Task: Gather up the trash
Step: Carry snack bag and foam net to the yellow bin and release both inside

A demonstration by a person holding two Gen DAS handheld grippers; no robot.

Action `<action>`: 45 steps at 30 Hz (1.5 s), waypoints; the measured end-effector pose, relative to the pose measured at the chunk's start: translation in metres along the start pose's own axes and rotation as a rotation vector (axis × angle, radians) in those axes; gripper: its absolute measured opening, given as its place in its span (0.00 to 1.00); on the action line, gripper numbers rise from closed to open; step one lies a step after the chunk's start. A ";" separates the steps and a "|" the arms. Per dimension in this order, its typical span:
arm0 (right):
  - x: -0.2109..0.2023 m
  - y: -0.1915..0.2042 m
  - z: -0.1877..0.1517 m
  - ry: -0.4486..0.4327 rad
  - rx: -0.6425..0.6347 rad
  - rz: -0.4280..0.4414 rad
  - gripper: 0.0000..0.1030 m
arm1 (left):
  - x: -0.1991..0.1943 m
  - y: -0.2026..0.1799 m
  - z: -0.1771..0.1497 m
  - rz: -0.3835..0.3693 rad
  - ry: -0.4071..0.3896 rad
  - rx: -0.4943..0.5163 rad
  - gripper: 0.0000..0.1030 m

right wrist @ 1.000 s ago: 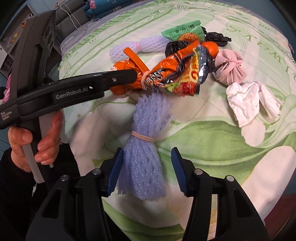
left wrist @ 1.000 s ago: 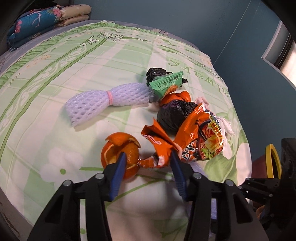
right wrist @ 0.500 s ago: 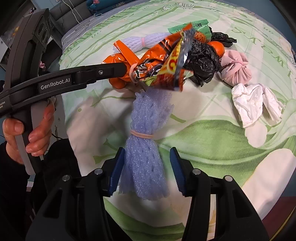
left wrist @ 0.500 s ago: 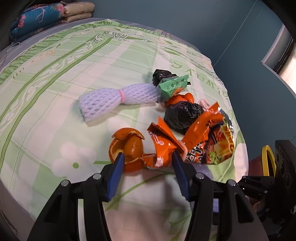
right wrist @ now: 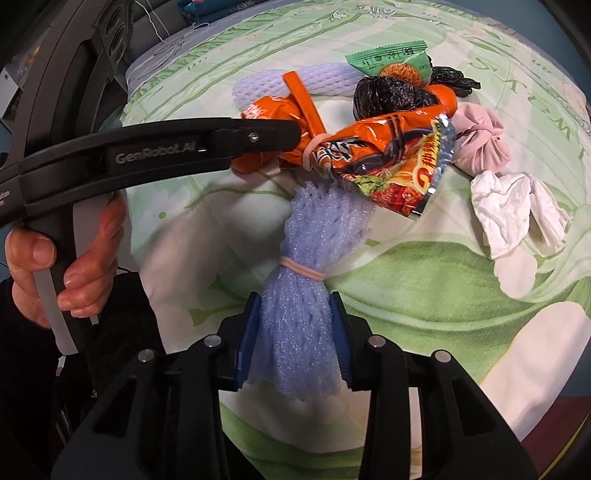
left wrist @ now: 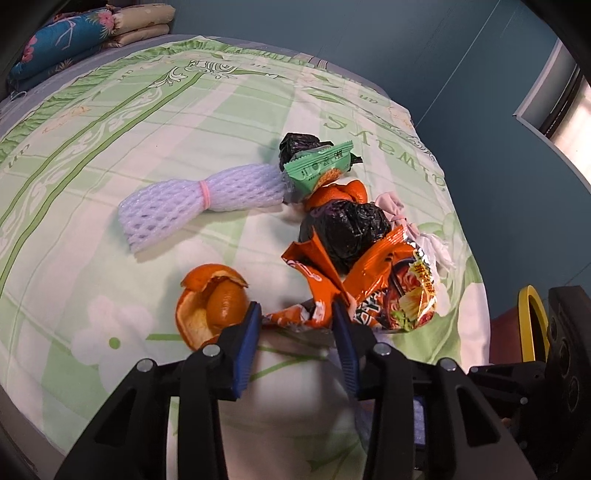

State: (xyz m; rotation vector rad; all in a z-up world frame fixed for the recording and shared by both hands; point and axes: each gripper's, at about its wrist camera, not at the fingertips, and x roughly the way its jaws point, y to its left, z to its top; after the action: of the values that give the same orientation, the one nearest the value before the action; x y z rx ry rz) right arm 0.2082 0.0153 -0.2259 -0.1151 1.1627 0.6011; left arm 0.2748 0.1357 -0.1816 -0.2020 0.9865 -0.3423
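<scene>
My left gripper [left wrist: 295, 319] is shut on the knotted end of an orange snack wrapper [left wrist: 373, 284] and holds it just above the bed; it also shows in the right wrist view [right wrist: 388, 155]. My right gripper [right wrist: 295, 325] is shut on a blue foam net [right wrist: 306, 295] tied with a rubber band. An orange peel [left wrist: 210, 302] lies left of the left fingertips. A white foam net [left wrist: 207, 195], a green wrapper [left wrist: 317, 166], black bags [left wrist: 343, 229], a pink bundle [right wrist: 480, 144] and a white tissue [right wrist: 513, 210] lie on the bed.
The trash lies on a bed with a green patterned sheet [left wrist: 110, 122]. Folded bedding [left wrist: 92, 29] is at the far end. A blue wall [left wrist: 424, 55] runs along the right side. A yellow-rimmed object [left wrist: 532, 321] stands beside the bed at the right.
My left gripper has closed tighter on the orange wrapper and lifted it off the bed. My right gripper has closed on the blue foam net.
</scene>
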 end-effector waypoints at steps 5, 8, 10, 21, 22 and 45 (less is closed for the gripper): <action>-0.005 0.003 0.001 -0.032 -0.018 -0.010 0.22 | -0.005 -0.005 0.002 -0.018 -0.036 -0.004 0.26; -0.008 0.002 0.000 -0.046 -0.017 -0.008 0.20 | -0.010 -0.004 0.004 -0.034 -0.052 -0.025 0.24; -0.013 0.001 -0.001 -0.063 -0.021 -0.001 0.19 | -0.016 -0.002 0.005 -0.039 -0.063 -0.039 0.21; -0.054 -0.001 -0.012 -0.162 -0.032 0.010 0.19 | -0.055 -0.002 0.014 -0.055 -0.153 -0.113 0.21; -0.058 -0.001 -0.013 -0.173 -0.034 0.009 0.19 | -0.059 -0.004 0.014 -0.055 -0.162 -0.113 0.21; -0.177 -0.039 -0.071 -0.378 0.045 -0.030 0.19 | -0.136 -0.062 0.004 -0.029 -0.310 -0.095 0.21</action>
State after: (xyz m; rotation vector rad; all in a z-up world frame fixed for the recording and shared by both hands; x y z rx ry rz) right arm 0.1233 -0.1126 -0.1063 0.0203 0.8064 0.5420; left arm 0.1977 0.1286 -0.0535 -0.3447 0.6943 -0.2806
